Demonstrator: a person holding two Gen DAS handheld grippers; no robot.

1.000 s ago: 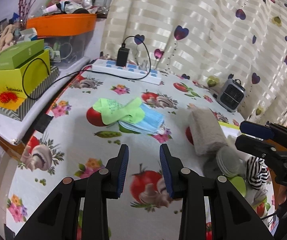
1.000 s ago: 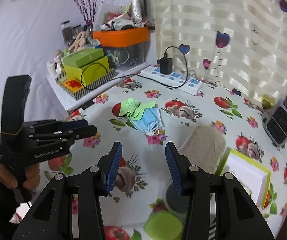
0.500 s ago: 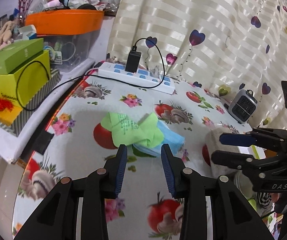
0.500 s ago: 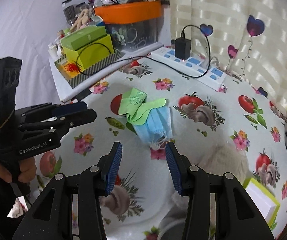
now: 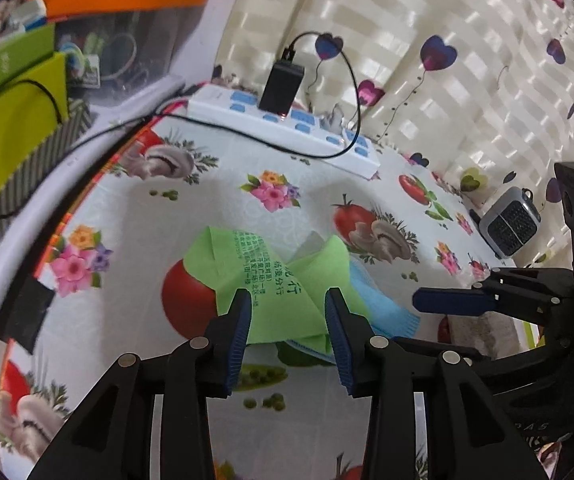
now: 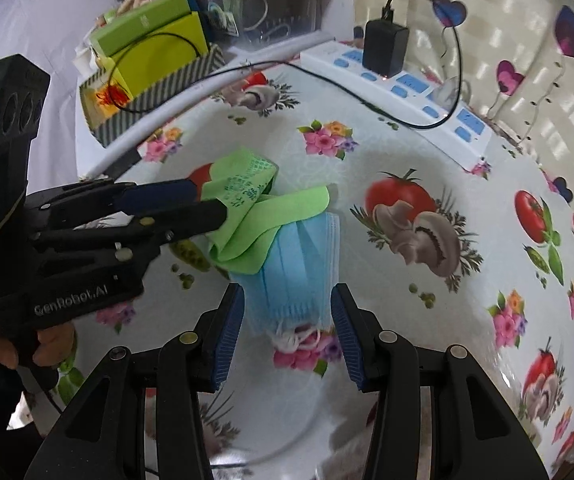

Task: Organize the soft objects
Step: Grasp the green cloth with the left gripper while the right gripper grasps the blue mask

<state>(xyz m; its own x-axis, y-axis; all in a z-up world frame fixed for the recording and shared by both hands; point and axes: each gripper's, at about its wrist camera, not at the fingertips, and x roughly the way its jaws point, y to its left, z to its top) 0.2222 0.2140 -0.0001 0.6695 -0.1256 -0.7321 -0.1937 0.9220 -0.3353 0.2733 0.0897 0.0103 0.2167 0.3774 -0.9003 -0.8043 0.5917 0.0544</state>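
Green cloth [image 5: 271,280], blue masks [image 6: 299,264], vegetable-print tablecloth [image 6: 427,280].

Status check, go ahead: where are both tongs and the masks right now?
Left tongs open, straddling green cloth. Right tongs open around blue masks. Cloth overlaps masks. Nothing blocking.

Both grippers have closed in: left [image 5: 288,326] straddling green cloth [image 5: 271,280], right [image 6: 287,330] straddling blue masks [image 6: 299,268].

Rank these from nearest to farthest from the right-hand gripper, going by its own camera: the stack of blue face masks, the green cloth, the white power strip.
1. Stack of blue face masks, directly between the open right gripper's fingertips.
2. Green cloth, just beyond, lying over the masks' far end, toward the left gripper.
3. White power strip, farthest, at the table's back edge by the curtain.
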